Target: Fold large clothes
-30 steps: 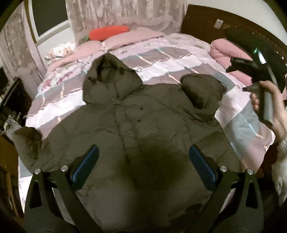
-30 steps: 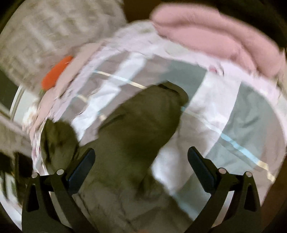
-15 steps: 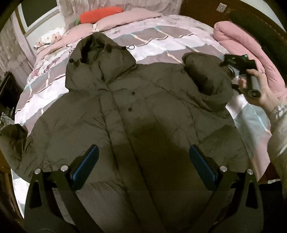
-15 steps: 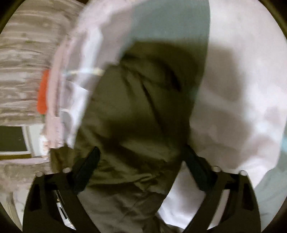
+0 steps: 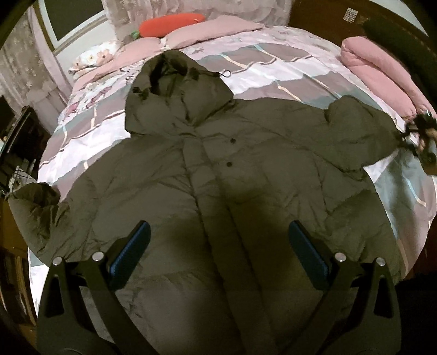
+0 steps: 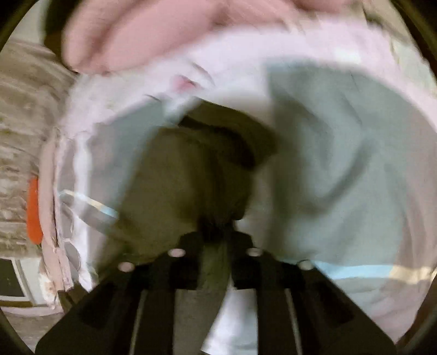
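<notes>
A large olive hooded puffer jacket lies face up on the bed, hood toward the pillows, both sleeves spread out. My left gripper is open and empty, hovering over the jacket's lower front. My right gripper is shut on the cuff of the jacket's right-hand sleeve and holds it out to the side. In the left wrist view it shows small at the far right, at the sleeve's end. The right wrist view is blurred.
The bed has a pink, grey and white patchwork cover. Pink pillows and a red carrot-shaped cushion lie at the head. A rolled pink blanket lies at the right. Dark furniture stands left of the bed.
My right gripper closed on the sleeve cuff and pulled the folded-in sleeve outward to the right. The left gripper's view shifted further over the jacket.
</notes>
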A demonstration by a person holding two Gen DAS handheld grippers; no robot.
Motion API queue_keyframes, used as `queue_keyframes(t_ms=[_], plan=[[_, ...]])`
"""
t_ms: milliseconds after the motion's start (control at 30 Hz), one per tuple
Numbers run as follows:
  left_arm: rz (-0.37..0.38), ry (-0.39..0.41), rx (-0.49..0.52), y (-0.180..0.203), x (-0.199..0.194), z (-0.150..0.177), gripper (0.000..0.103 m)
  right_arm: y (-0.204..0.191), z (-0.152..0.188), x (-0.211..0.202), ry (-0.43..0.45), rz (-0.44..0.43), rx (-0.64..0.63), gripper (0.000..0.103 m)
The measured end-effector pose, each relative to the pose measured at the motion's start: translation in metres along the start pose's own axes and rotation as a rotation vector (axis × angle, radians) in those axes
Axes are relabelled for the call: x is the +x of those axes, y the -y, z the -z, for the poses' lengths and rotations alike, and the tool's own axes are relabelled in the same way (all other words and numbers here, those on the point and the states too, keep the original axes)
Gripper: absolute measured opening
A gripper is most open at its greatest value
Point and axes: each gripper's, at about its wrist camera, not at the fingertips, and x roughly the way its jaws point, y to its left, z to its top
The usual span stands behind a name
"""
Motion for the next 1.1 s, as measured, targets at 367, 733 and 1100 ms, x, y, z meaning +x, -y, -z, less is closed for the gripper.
queue_keyframes(t_ms=[367,733,1100], plan=[[-0.132,-0.026,-0.226,-0.098,0.008,-0.001,0.101,-0.036,-0.008,-0.034,-0.033,-0.099,-0.309,0.065],[-0.609,0.082,-0.592,-0.331,-0.002,0.055,0.101,-0.095,0.084,-0.067,-0.125,0.246,-0.547,0.084],[0.156,0.11,-1.128,-0.45,0.063,0.164,0.071,-0.085,0.317,-0.159,-0.527,-0.084,-0.96,0.087]])
